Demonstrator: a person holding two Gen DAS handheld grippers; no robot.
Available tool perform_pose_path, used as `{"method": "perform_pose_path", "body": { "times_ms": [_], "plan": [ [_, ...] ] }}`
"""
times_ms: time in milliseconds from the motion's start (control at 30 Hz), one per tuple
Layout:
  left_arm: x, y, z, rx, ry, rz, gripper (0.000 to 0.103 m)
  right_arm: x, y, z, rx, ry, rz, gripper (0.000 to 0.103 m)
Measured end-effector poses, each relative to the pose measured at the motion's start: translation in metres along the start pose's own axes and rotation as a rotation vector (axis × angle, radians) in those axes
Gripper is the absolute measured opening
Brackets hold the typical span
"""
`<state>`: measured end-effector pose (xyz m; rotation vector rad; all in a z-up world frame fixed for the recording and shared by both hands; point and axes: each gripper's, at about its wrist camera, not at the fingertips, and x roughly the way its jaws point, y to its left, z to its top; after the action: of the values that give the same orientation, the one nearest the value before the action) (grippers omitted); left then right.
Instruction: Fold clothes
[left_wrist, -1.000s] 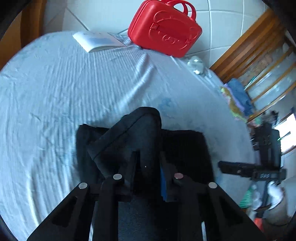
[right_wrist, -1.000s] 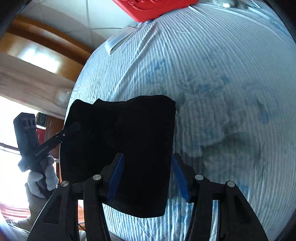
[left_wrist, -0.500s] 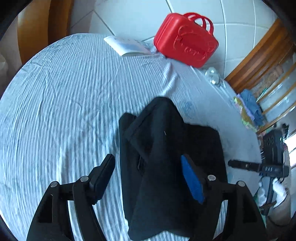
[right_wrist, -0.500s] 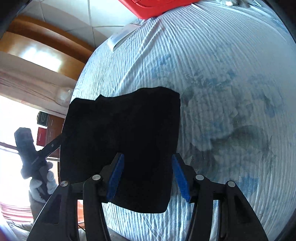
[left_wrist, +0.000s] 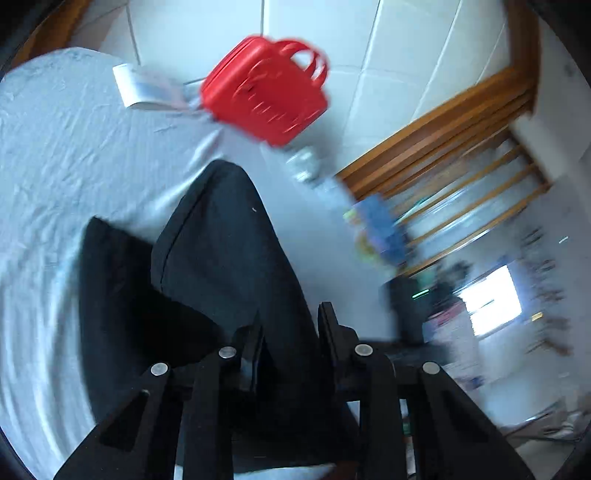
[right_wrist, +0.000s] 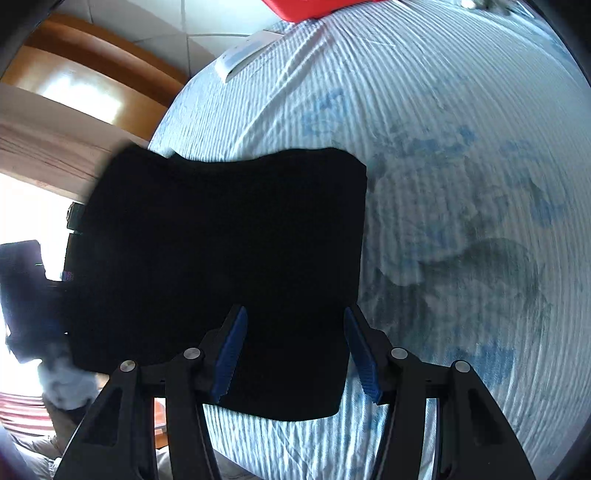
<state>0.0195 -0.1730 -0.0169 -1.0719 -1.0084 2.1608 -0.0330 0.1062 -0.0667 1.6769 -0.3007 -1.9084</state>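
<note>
A black folded cloth garment (right_wrist: 221, 258) lies on the bed, and one gripper holds a part of it.

The left gripper (left_wrist: 290, 332) is closed on a raised fold of the black garment, which goes up from between its two fingers to a rounded corner; the rest of the garment lies flat on the pale blue striped bed sheet (left_wrist: 55, 155) to the left of it. The left wrist view is blurred. The right gripper (right_wrist: 295, 350) is above the near edge of the garment with its jaws apart, and its blue ribbed pads (right_wrist: 231, 350) do not touch the cloth as far as I can tell. At the far side of the bed stand a red hard plastic case with handles (left_wrist: 264, 90) and a white booklet (left_wrist: 138, 88) beside it, near the white tiled wall (left_wrist: 369, 55).
</note>
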Motion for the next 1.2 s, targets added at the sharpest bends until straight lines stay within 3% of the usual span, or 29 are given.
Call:
{"method": "perform_pose_path", "body": {
  "times_ms": [33,100,167,200,233,267,400,467,533,900,1033,1200],
  "plan": [
    [-0.004,0.015,0.0,-0.046,-0.013,0.008,0.025,0.0,-0.002,0.0,0.007,-0.002,-0.001,0.059],
    [-0.008,0.055,-0.005,-0.139,-0.021,0.099,0.025,-0.001,-0.004,-0.001,0.015,-0.005,-0.002,0.059],
    [-0.008,0.103,-0.015,-0.235,0.018,0.247,0.027,-0.001,-0.003,-0.002,0.014,-0.008,0.004,0.059],
    [-0.01,0.122,-0.02,-0.261,0.034,0.304,0.032,-0.001,-0.002,-0.002,0.011,-0.007,0.003,0.059],
    [-0.013,0.132,-0.023,-0.274,0.038,0.326,0.044,0.0,0.001,-0.003,0.006,-0.006,0.001,0.059],
    [-0.016,0.131,-0.021,-0.256,0.04,0.348,0.054,0.001,0.002,-0.004,0.003,-0.004,0.002,0.059],
    [-0.022,0.096,-0.005,-0.067,0.058,0.43,0.056,0.002,0.004,-0.005,0.016,-0.014,0.001,0.059],
    [-0.021,0.078,0.004,0.057,0.065,0.505,0.073,0.001,0.003,-0.006,0.027,-0.032,-0.002,0.06],
    [-0.017,0.067,0.01,0.145,0.076,0.564,0.076,-0.001,0.0,-0.006,0.046,-0.053,-0.003,0.074],
    [0.025,0.082,0.01,0.226,0.179,0.633,0.076,0.007,-0.003,-0.005,0.083,-0.082,-0.03,0.075],
    [0.039,0.088,0.011,0.255,0.217,0.658,0.082,0.015,-0.001,0.001,0.08,-0.072,-0.029,0.075],
    [0.041,0.109,0.008,0.209,0.227,0.622,0.09,0.027,-0.004,0.008,0.086,-0.057,-0.019,0.075]
  ]
}}
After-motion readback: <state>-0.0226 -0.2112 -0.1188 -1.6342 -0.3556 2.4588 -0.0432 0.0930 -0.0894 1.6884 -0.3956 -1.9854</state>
